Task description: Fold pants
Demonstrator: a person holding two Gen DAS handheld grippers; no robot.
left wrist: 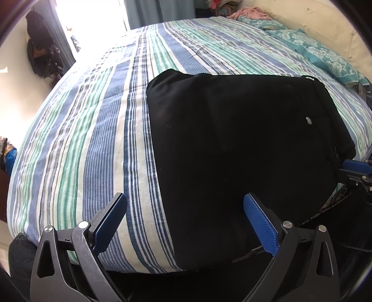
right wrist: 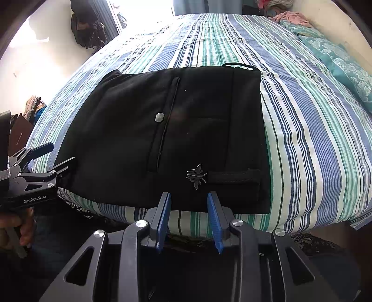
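Note:
Black pants (right wrist: 130, 139) lie folded into a compact rectangle on the striped bed, near its front edge. A silver button (right wrist: 159, 117) and a metal fleur-de-lis charm (right wrist: 196, 176) show on top. My right gripper (right wrist: 188, 197) hovers over the pants' near edge, its blue pads a short way apart with nothing pinched. In the left wrist view the pants (left wrist: 232, 151) fill the right half. My left gripper (left wrist: 184, 198) stands wide open over their left edge, one pad above the sheet, one above the cloth. That left gripper (right wrist: 60, 154) also shows at the bundle's left corner, held by a hand (right wrist: 11, 225).
The bed's striped blue, green and white sheet (right wrist: 313, 139) stretches away behind and beside the pants. Teal patterned pillows (right wrist: 344, 62) and a pink garment (right wrist: 290, 17) lie at the far right. Dark bags (right wrist: 86, 27) hang on the wall at the left. The right gripper (left wrist: 355, 167) shows at the pants' right corner.

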